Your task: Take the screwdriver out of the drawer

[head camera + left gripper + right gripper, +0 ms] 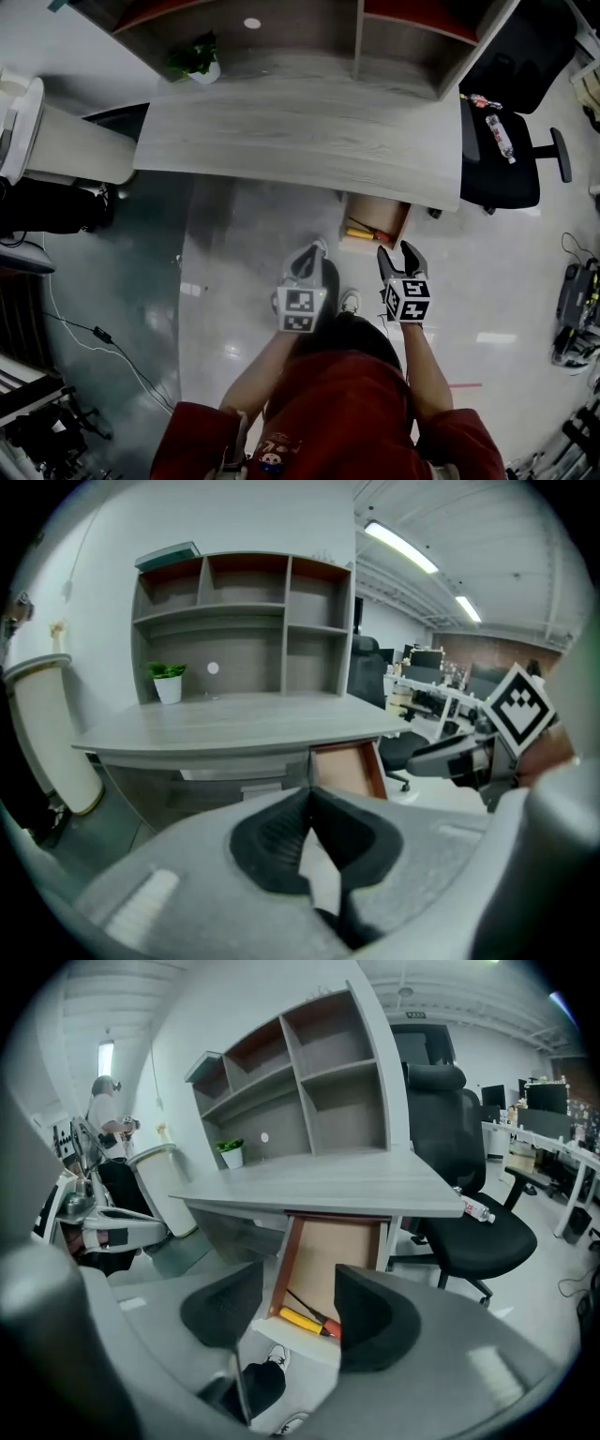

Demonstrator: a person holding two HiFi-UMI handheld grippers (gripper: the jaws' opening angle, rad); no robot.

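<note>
- The wooden drawer (377, 212) is pulled out from under the right end of the grey worktop (300, 131), and its inside is in plain sight.
- The screwdriver (358, 234), with a yellow handle, lies inside the drawer against the front edge, roughly crosswise (there's a bit of red at one end of it).
- The right gripper (397, 253) hangs just in front of the open drawer with its jaws spread wide and nothing between them. It is not touching the drawer or the tool.
- In the right gripper view, the screwdriver (302, 1321) shows through the gap between those spread jaws, but it lies beyond them on the drawer floor (333, 1260).
- The left gripper (312, 251) is held beside it, to the left of the drawer, with its jaws pressed together and empty.
- On the worktop, a small potted plant (197, 58) stands at the foot of the shelf unit (281, 37).
- A black office chair (506, 141) stands at the worktop's right end with a bottle (497, 133) lying on its seat.
</note>
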